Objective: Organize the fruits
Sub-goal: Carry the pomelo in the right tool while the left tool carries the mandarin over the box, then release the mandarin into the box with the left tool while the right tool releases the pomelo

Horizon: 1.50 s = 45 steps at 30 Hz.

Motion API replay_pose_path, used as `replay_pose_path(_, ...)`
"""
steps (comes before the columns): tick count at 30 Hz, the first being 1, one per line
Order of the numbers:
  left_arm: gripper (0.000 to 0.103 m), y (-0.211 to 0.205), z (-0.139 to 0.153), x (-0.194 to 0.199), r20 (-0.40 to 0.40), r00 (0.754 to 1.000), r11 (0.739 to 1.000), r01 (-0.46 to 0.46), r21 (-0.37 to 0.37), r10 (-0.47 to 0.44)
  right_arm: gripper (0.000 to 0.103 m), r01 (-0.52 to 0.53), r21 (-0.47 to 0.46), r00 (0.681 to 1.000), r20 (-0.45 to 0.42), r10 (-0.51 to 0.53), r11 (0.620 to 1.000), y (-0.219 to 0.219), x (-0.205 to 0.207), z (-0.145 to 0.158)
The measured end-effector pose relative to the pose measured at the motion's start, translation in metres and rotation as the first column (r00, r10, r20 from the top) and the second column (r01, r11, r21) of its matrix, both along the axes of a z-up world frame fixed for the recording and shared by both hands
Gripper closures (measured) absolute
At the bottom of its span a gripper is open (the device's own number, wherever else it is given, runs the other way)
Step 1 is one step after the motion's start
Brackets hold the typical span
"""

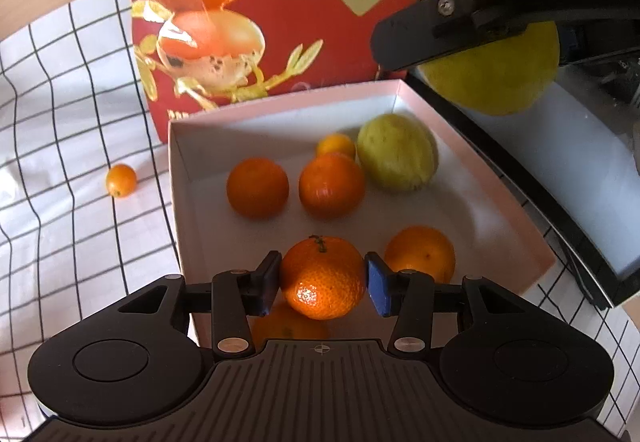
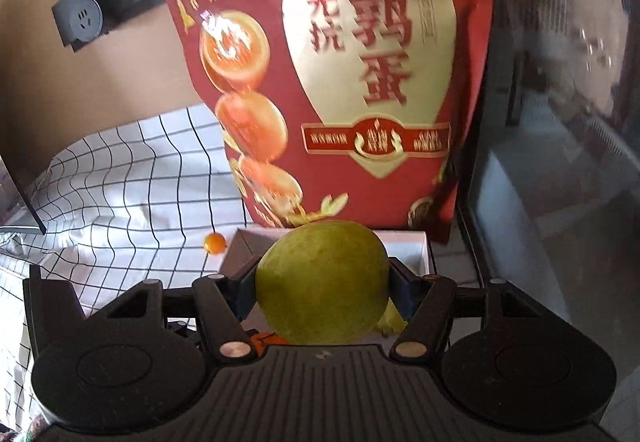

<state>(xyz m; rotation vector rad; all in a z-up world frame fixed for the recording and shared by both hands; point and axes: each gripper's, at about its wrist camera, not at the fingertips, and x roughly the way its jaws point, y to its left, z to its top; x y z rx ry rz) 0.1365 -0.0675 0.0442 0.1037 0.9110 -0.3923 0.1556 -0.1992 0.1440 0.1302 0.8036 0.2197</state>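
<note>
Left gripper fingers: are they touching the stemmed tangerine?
Touching. The left wrist view shows both fingers of the left gripper pressed against the stemmed tangerine's sides, with no gap.

bag (image 1: 280,1): top cut by frame edge in left view; base hidden behind box (image 1: 280,103)
orange under left gripper (image 1: 323,278): mostly hidden (image 1: 290,328) by held mandarin (image 1: 322,276) and gripper body
held pomelo (image 1: 496,69): partly covered by right gripper finger in left view
box (image 2: 424,250) in right view: mostly hidden behind pomelo (image 2: 322,282)
right-side background (image 2: 568,61): blurred, couldn't identify
bag small print (image 2: 376,139): too blurred to read
</note>
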Motion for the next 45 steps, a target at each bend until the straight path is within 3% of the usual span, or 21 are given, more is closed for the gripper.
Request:
replay_pose_path(7,0.054,0.037,0.01,-0.011,0.071,0.996,0.982,-0.033,-0.185,0.047,0.038,0.002,-0.013,1.0,-0.006,-0.002,1.0,-0.006,-0.007,-0.01)
replay_pose_path(12,0.054,0.044,0.015,-0.015,0.092,0.996,0.988,0.001,-0.156,0.014,0.038,0.005,-0.028,0.999,-0.034,-0.006,1.0,0.0,0.002,-0.023)
replay_pose_path(15,0.054,0.055,0.022,-0.023,0.116,0.993,0.983,-0.012,-0.183,0.034,0.038,0.014,-0.027,0.999,-0.051,-0.015,1.0,0.004,0.01,-0.032)
replay_pose_path(24,0.055,0.133,0.024,-0.049,0.176,0.959,0.937,-0.159,-0.312,0.221,0.036,0.016,-0.068,0.988,-0.151,-0.027,0.998,0.02,0.03,-0.078)
replay_pose_path(26,0.055,0.146,0.025,-0.054,0.19,0.947,0.929,-0.188,-0.317,0.257,0.036,0.011,-0.081,0.991,-0.13,-0.022,0.997,0.027,0.028,-0.078)
replay_pose_path(28,0.055,0.159,0.025,-0.057,0.207,0.934,0.922,-0.217,-0.32,0.292,0.035,-0.017,-0.093,0.99,-0.14,0.003,0.996,0.035,0.028,-0.078)
replay_pose_path(34,0.055,0.201,0.017,-0.066,0.235,0.877,0.879,-0.328,-0.347,0.42,0.03,-0.076,-0.186,0.997,-0.014,0.075,0.98,0.06,0.009,-0.055)
replay_pose_path(40,0.055,0.244,0.011,-0.09,0.273,0.786,0.81,-0.435,-0.395,0.555,0.029,-0.099,-0.121,0.993,0.052,0.106,0.988,0.067,-0.006,-0.021)
replay_pose_path(45,0.055,0.271,0.003,-0.115,0.323,0.694,0.75,-0.486,-0.449,0.643,0.03,-0.14,-0.087,0.984,0.101,0.149,0.986,0.097,0.001,-0.006)
